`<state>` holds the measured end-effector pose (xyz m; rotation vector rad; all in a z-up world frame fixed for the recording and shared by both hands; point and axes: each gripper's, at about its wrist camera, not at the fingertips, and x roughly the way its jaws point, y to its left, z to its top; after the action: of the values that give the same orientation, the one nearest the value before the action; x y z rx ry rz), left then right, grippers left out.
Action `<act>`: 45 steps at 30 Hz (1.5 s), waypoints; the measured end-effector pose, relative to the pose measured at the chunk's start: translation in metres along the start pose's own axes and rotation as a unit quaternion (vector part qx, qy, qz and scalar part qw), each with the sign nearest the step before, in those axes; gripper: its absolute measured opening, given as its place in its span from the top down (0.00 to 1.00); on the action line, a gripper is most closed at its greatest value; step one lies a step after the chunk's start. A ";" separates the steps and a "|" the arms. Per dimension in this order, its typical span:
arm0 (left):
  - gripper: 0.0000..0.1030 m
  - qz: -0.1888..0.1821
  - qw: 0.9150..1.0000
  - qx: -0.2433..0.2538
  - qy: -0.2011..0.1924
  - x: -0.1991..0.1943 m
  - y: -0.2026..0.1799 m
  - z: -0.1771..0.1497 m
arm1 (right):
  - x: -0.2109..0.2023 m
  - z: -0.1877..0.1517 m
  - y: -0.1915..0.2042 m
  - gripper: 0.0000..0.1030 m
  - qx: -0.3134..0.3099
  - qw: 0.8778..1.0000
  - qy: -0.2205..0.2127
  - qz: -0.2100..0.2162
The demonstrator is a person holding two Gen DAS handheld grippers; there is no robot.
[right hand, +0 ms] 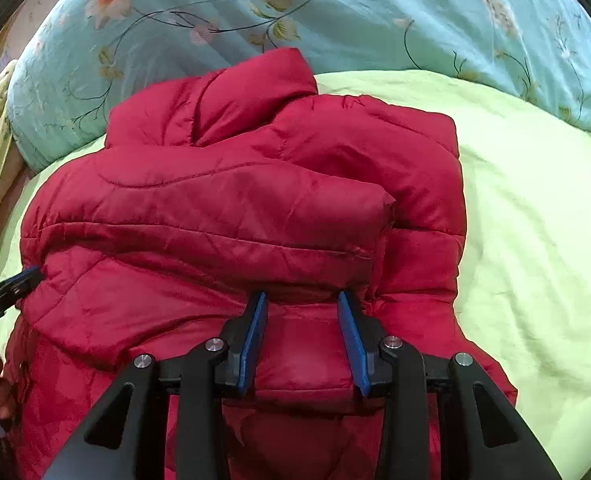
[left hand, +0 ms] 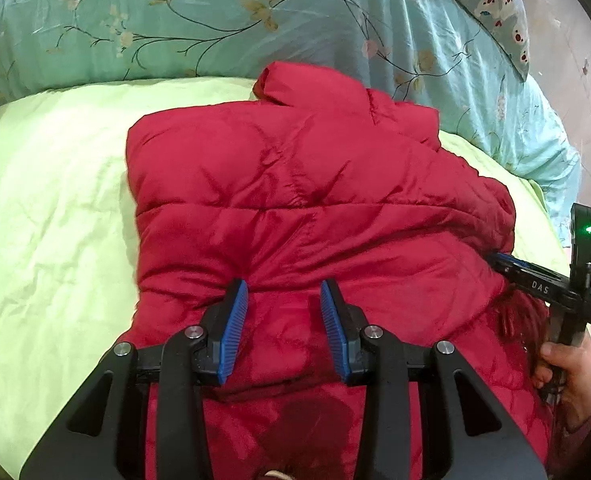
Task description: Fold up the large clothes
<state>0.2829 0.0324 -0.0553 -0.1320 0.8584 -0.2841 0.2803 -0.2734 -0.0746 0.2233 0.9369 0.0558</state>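
A red quilted puffer jacket [left hand: 295, 200] lies partly folded on a pale green sheet, collar toward the far side; it also shows in the right wrist view [right hand: 247, 208]. My left gripper [left hand: 284, 286] is open, its blue pads [left hand: 235, 320] resting on the jacket's near part with red fabric between them. My right gripper [right hand: 301, 296] is open too, pads [right hand: 353, 340] astride a fold of the jacket's near edge. In the left wrist view the right gripper [left hand: 499, 258] pokes at the jacket's right side. In the right wrist view the left gripper [right hand: 35, 274] shows at the jacket's left edge.
The pale green sheet [left hand: 55, 220] covers the bed around the jacket. A rolled turquoise floral quilt [left hand: 175, 20] lies along the far side. A patterned pillow [left hand: 491, 4] sits at the far right. A hand [left hand: 567, 372] holds the right gripper's handle.
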 end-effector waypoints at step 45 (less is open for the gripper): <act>0.41 0.051 0.997 -0.049 0.015 -0.106 0.026 -0.101 | -0.158 -0.111 -0.027 0.35 0.027 0.999 0.014 0.039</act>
<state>0.1456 0.0891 -0.0496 -0.1748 0.9069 -0.1485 0.0956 -0.3045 -0.0189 0.3097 0.9580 0.1059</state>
